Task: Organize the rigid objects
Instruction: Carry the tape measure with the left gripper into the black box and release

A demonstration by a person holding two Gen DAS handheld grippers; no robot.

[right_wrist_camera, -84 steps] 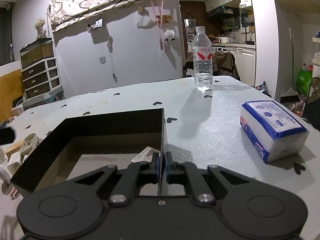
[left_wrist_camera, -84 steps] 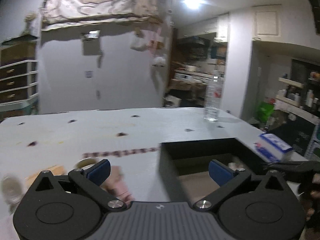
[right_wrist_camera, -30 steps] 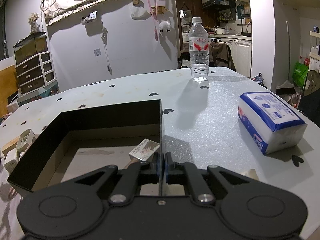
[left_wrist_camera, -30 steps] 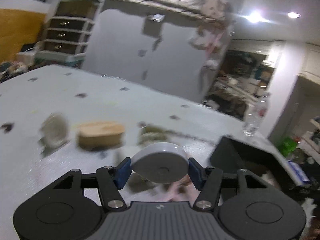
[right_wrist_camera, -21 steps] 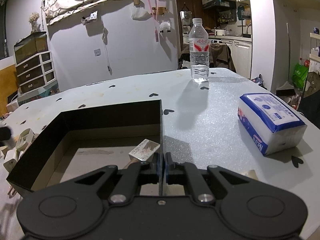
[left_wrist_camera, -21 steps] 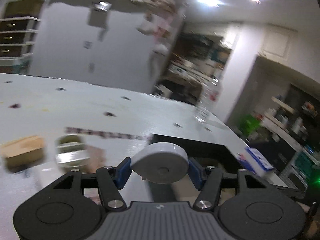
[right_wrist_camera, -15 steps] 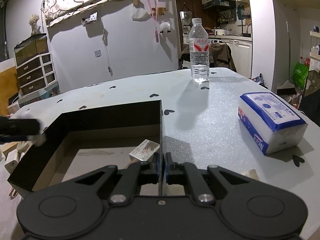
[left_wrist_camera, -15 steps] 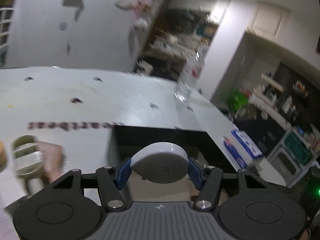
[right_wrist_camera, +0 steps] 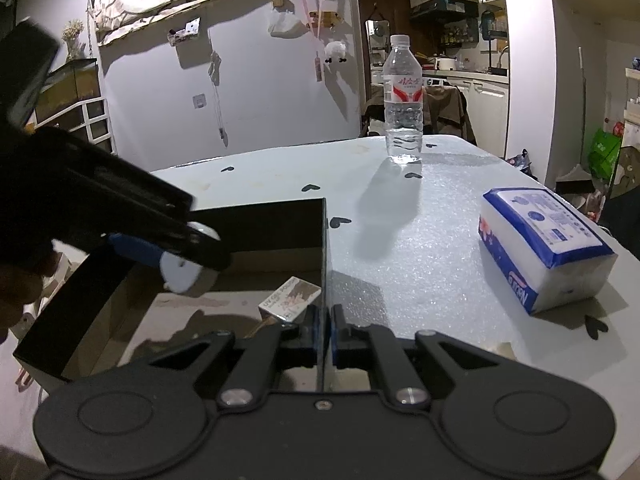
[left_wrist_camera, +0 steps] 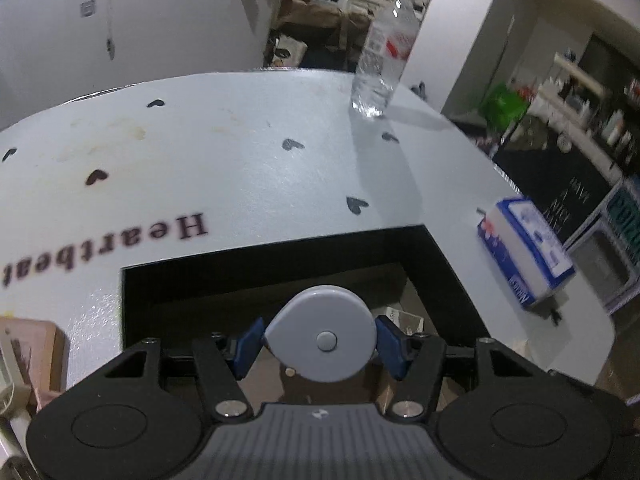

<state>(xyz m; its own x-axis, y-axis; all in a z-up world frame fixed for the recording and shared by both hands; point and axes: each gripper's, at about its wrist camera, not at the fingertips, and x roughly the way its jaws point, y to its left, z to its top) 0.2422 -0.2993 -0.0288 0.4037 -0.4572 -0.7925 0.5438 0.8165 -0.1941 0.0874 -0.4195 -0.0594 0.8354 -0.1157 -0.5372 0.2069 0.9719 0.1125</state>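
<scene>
My left gripper [left_wrist_camera: 322, 342] is shut on a round grey tape measure [left_wrist_camera: 322, 332] and holds it above the open black box [left_wrist_camera: 256, 270]. In the right wrist view the left gripper [right_wrist_camera: 176, 258] comes in from the left over the box [right_wrist_camera: 264, 220], with the tape measure [right_wrist_camera: 186, 270] in its fingers. My right gripper [right_wrist_camera: 325, 330] is shut on the box's right wall [right_wrist_camera: 323, 256]. A small printed carton [right_wrist_camera: 290, 298] lies on the box floor.
A water bottle [right_wrist_camera: 403, 100] stands at the far side of the white table [right_wrist_camera: 420, 232]. A blue and white tissue pack [right_wrist_camera: 546, 252] lies to the right of the box. Pink and white items [left_wrist_camera: 24, 356] lie left of the box.
My left gripper took hold of the tape measure on the left of the table and swung right with it, ending over the box. The right gripper stayed clamped on the box wall.
</scene>
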